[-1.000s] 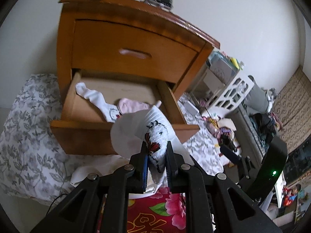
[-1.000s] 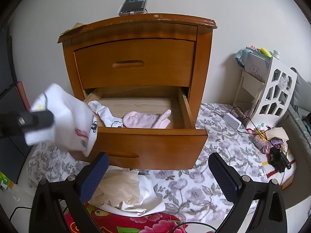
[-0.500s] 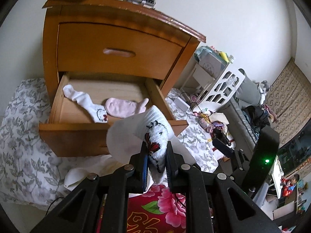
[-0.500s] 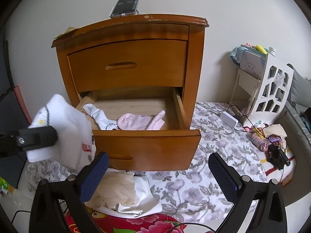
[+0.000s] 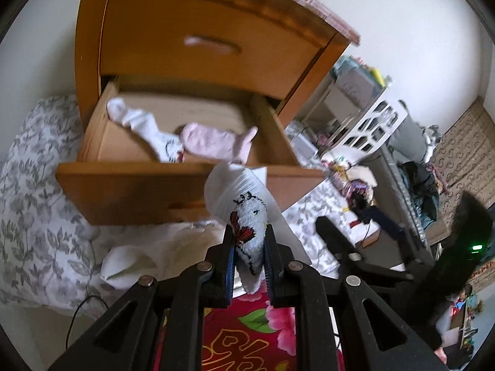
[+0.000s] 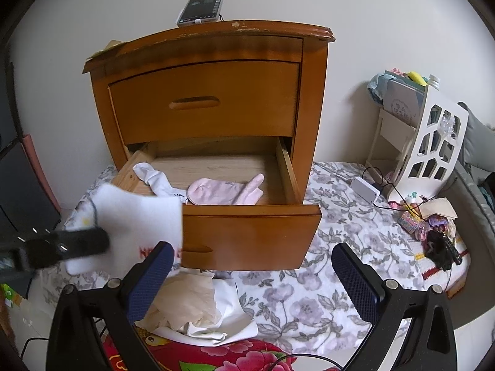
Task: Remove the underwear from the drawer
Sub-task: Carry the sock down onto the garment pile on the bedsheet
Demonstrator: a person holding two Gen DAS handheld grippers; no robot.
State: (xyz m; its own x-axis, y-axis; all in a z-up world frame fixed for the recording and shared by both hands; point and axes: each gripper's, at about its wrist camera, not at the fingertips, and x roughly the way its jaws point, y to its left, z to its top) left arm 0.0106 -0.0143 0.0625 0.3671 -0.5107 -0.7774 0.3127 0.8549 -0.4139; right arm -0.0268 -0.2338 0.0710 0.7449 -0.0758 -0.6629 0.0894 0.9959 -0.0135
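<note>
My left gripper [image 5: 249,253] is shut on a white garment [image 5: 244,204] with a red and black print, which hangs in front of the open lower drawer [image 5: 130,188]. From the right wrist view the same white garment [image 6: 136,213] shows at the left, with a blurred left finger [image 6: 62,247] across it. Inside the drawer [image 6: 247,235] lie a white sock [image 6: 154,179] and a pink garment [image 6: 222,191]. My right gripper [image 6: 252,278] stands open and holds nothing, low in front of the drawer.
A pile of beige and white clothes [image 6: 191,306] lies on the floral sheet [image 6: 324,293] below the drawer front. A phone [image 6: 201,6] rests on the nightstand top. At the right are a white rack [image 6: 430,142], a white box [image 6: 366,190] and small clutter [image 6: 427,219].
The left gripper has sunk with the white garment, from beside the drawer's rim to in front of the drawer face. The right gripper has stayed where it was, still open.
</note>
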